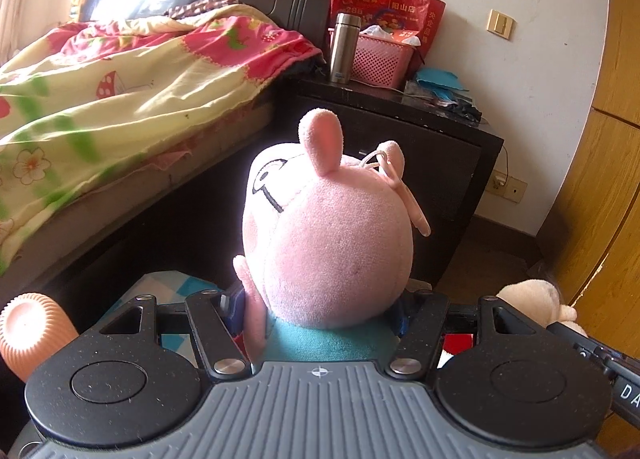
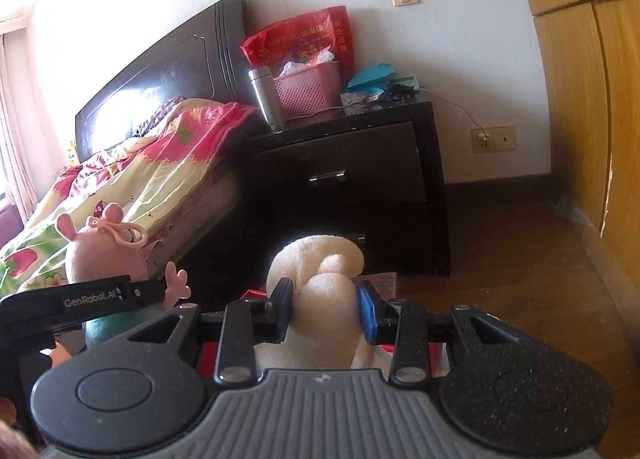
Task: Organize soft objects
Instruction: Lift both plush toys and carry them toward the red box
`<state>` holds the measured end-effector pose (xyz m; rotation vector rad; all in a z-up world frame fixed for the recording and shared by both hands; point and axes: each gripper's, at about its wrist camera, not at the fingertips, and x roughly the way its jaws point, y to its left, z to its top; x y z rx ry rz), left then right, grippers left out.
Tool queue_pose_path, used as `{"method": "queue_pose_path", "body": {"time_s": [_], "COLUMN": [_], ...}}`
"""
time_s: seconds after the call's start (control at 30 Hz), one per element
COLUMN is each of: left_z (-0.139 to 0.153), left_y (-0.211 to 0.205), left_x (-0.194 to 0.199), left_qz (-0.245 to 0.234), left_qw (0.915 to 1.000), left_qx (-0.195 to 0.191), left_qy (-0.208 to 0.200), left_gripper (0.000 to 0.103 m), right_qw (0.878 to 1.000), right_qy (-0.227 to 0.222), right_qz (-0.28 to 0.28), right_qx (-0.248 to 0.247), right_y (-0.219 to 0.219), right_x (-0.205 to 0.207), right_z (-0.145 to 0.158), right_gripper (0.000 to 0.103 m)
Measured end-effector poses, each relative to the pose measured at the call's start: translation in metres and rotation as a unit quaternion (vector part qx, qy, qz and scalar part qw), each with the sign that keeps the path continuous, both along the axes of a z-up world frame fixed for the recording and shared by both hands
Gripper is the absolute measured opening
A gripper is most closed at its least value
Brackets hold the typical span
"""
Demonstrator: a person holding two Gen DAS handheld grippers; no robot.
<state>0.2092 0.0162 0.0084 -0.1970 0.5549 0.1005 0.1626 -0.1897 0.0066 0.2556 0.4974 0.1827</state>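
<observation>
My left gripper (image 1: 320,319) is shut on a pink pig plush (image 1: 328,227) with a teal body, held upright with its back to the camera. The pig also shows at the left of the right wrist view (image 2: 106,255), with the left gripper's black finger (image 2: 100,295) across it. My right gripper (image 2: 325,315) is shut on a cream plush toy (image 2: 320,299), pinched between the blue pads (image 2: 366,313). The cream plush also shows at the right edge of the left wrist view (image 1: 532,297).
A bed with a floral quilt (image 1: 100,99) lies to the left against a dark headboard (image 2: 168,71). A dark nightstand (image 2: 352,179) carries a steel flask (image 2: 266,97), a pink basket (image 2: 310,89) and a red bag (image 2: 304,39). A wooden wardrobe (image 2: 592,119) stands right. An orange ribbed object (image 1: 28,331) is lower left.
</observation>
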Motion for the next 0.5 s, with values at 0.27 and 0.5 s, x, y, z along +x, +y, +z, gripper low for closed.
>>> {"method": "queue_pose_path", "body": {"time_s": [0.27, 0.5], "left_z": [-0.022, -0.041], "left_y": [-0.005, -0.003], "left_x": [0.028, 0.042], "left_qz": [0.006, 0.018], "left_qw": [0.9999, 0.9991], "left_qx": [0.008, 0.030], "left_qy": [0.006, 0.024], "left_gripper": [0.064, 0.064], "right_qw": [1.000, 0.999], "right_qy": [0.014, 0.040], "right_qz": [-0.008, -0.008], "right_qx": [-0.018, -0.022], "right_y": [0.001, 0.002], "right_x": [0.026, 0.046], "right_z": [-0.026, -0.051], "right_gripper": [0.013, 0.014]}}
